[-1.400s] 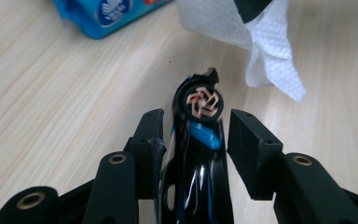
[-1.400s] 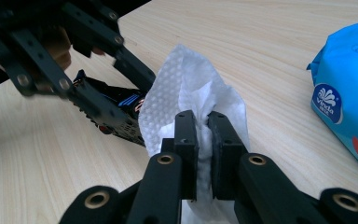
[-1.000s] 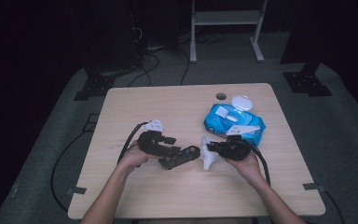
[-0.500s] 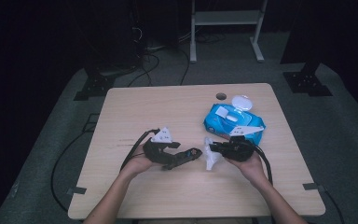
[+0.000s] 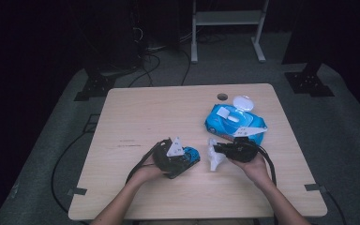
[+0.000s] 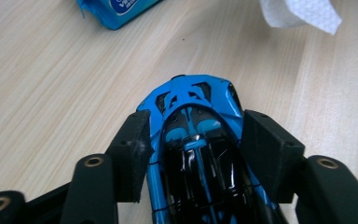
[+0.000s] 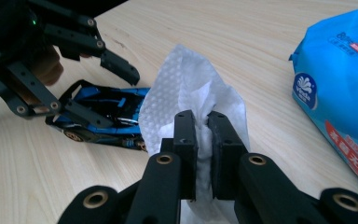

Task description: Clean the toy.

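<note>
Looks like a wipe-down setup: the right gripper (image 7: 203, 122) has its jaws clamped on a wet wipe (image 7: 186, 79) right beside the blue toy car (image 6: 193, 121), which sits on the table (image 5: 140, 112) between the left gripper's (image 6: 193, 140) just-opening jaws, their pads not visibly squeezing it.

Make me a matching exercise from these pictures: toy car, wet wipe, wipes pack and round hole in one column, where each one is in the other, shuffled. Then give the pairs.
Things:
1. toy car
2. wet wipe
3. wipes pack
4. round hole

Places:
A. clamped in the jaws of the right gripper
B. lying on the table, lid flipped open, beyond the right gripper
C. in the tabletop near the far edge
D. on the table between the jaws of the left gripper

Pairs: 1-D, 2-A, 3-B, 4-C
</note>
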